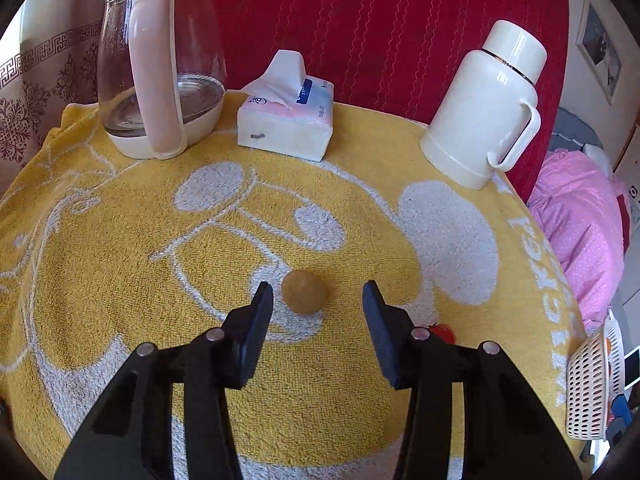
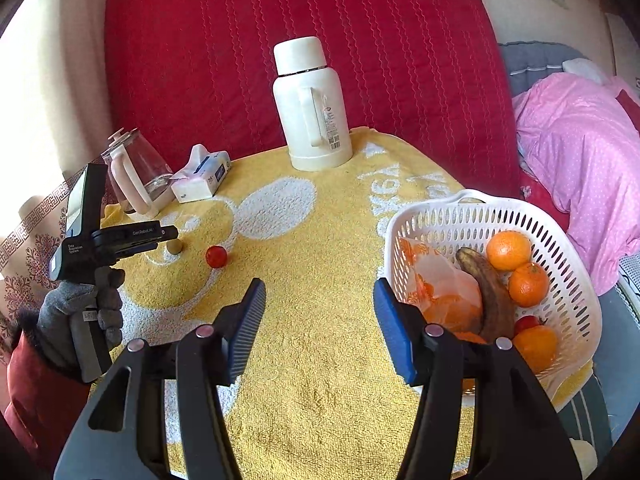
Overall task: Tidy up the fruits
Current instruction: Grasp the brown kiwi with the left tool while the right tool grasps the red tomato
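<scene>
A small round tan fruit (image 1: 304, 291) lies on the yellow towel (image 1: 120, 248), just ahead of my open, empty left gripper (image 1: 318, 298). It also shows in the right wrist view (image 2: 175, 247), under that gripper's tip. A small red tomato (image 2: 216, 256) lies to its right; in the left wrist view (image 1: 443, 331) it peeks out behind the right finger. My right gripper (image 2: 319, 300) is open and empty, left of the white basket (image 2: 576, 280), which holds oranges (image 2: 508, 250), a brown banana (image 2: 486, 292), a bag and a tomato.
A glass kettle (image 1: 160, 68), a tissue pack (image 1: 286, 120) and a cream thermos (image 1: 486, 104) stand along the back of the table before a red cushion. The basket (image 1: 592, 388) sits at the table's right edge. A pink quilt (image 2: 580, 152) lies beyond.
</scene>
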Demonstrator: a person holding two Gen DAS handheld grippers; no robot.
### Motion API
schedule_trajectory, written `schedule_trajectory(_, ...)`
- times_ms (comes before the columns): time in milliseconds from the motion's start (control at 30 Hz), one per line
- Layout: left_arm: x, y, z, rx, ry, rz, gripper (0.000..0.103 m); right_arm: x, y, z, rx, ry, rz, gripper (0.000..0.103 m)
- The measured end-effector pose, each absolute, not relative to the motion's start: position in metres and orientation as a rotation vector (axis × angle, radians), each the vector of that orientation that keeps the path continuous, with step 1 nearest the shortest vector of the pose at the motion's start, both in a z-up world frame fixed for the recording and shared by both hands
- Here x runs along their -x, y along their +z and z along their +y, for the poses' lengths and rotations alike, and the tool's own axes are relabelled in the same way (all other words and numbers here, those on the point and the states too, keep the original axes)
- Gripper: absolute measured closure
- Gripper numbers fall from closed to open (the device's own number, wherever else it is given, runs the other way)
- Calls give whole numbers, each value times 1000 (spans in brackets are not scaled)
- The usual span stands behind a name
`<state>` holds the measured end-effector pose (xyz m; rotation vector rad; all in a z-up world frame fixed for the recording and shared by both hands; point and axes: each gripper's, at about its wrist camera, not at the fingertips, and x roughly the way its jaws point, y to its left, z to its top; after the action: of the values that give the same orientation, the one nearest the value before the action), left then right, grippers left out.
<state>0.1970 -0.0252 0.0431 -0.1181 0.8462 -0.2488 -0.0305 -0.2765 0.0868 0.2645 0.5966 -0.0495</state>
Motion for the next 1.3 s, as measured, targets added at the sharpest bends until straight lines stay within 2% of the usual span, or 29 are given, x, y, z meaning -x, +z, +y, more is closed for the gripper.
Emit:
schedule_trajectory(133, -204, 28, -22, 121, -238, 876, 70, 22, 81, -267, -250, -37, 623, 45)
schedule_trajectory(233, -205, 23, -22, 125, -254, 869, 71, 18, 77, -260, -239, -24, 642, 45)
schedule_trajectory(333, -204, 24, -24, 118, -271, 856, 77, 13, 74, -254, -232, -10, 658, 45)
schedule_trajectory(600, -197, 29, -24, 134, -317, 823, 77, -1, 67, -236, -203, 30, 701, 45)
schedule_trajectory(667, -193, 34, -23, 138, -319, 811, 82, -4, 68, -230, -189, 39, 703, 45)
schedule_trajectory(800, -186, 45, -20, 155, -321, 782, 82, -14, 74, -216, -146, 66, 701, 45)
schedule_trajectory(1133, -188, 45, 2, 248, -282, 792, 81, -81, 56, -185, -185, 191, 823, 45)
schedule_trajectory(1233, -190, 45, 8, 273, -271, 794, 80, -101, 49, -173, -163, 199, 831, 47)
schedule_trajectory(1300, -191, 44, 12, 291, -263, 798, 80, -115, 44, -167, -150, 202, 841, 53)
